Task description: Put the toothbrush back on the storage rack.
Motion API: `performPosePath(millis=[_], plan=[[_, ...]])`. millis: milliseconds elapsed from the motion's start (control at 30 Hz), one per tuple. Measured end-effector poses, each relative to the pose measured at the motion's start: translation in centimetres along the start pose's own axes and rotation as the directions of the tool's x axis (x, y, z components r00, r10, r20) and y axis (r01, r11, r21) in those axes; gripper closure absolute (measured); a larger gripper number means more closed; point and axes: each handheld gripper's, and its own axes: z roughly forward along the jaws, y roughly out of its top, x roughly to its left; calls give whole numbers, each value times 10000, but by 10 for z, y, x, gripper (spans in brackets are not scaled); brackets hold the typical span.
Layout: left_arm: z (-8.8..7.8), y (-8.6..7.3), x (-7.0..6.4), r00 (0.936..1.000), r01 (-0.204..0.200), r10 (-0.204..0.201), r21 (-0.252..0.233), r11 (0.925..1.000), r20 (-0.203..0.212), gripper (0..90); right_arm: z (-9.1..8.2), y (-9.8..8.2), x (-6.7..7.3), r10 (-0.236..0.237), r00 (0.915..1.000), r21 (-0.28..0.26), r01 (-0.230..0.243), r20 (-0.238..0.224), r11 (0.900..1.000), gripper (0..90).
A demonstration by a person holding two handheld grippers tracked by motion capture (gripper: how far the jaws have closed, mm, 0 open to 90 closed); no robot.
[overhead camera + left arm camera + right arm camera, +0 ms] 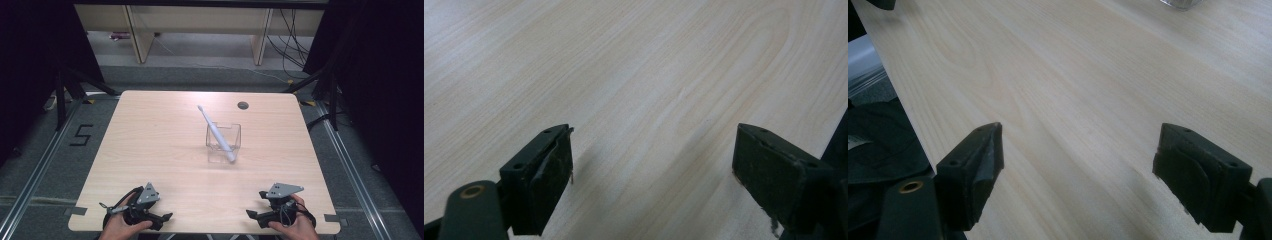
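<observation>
Both grippers [165,217] [251,214] agape by near table [150,140] edge; toothbrush [216,134] well apart

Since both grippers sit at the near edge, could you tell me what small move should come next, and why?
Probably reach the right gripper forward toward the white toothbrush, which leans in the clear holder mid-table. Both it and the left gripper are open, empty and far away.
</observation>
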Motion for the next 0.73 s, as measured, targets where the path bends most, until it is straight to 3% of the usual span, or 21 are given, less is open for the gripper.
performPosePath(millis=[100, 167, 400, 600, 733], plan=[[0, 0, 0, 10000, -18, 18, 24, 10000, 6, 158, 0, 0, 1, 128, 9999, 110, -128, -40, 9999, 199], [0, 0, 0, 10000, -17, 17, 21, 10000, 8, 158, 1, 0, 0, -173, 9998, -11, 173, -66, 9998, 199], [-1, 0, 0, 10000, 19, -19, -12, 10000, 76, 158, 1, 0, 0, -96, 9998, 39, 96, -190, 9999, 198], [-1, 0, 0, 10000, 24, -24, -17, 10000, 77, 158, 0, 1, 0, -133, 9999, 30, 133, -28, 9999, 198], [-1, 0, 0, 10000, 22, -22, -21, 10000, 72, 158, 1, 0, 1, 118, 9999, 123, -117, -39, 9999, 198]])
